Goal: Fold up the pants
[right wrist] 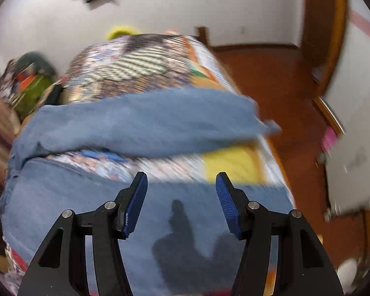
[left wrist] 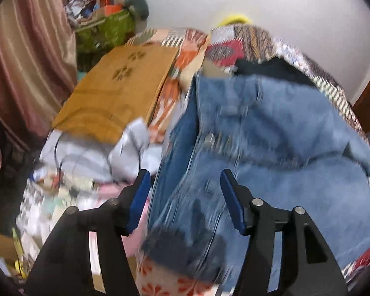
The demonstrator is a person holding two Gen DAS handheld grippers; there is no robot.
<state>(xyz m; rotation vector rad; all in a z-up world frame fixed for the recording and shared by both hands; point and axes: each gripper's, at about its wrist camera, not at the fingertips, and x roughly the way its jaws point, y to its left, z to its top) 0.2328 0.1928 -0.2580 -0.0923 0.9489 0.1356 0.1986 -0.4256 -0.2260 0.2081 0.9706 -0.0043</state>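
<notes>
Light blue jeans (left wrist: 271, 133) lie spread on a patchwork bedspread (left wrist: 256, 39), waistband end toward me, with the metal button (left wrist: 209, 138) showing. My left gripper (left wrist: 185, 180) is open and empty, hovering over the jeans' near left edge. In the right wrist view the jeans (right wrist: 135, 123) lie in two blue bands across the bed, with bedspread (right wrist: 140, 66) showing between them. My right gripper (right wrist: 181, 182) is open and empty just above the nearer band, casting a shadow on it. Both views are motion-blurred.
A brown cardboard sheet (left wrist: 118, 91) and grey-white clothes (left wrist: 91, 157) lie left of the jeans. A green bag (left wrist: 106, 29) and striped curtain (left wrist: 29, 56) stand at the far left. The bed's right edge drops to a wooden floor (right wrist: 291, 98) beside a white cabinet (right wrist: 357, 148).
</notes>
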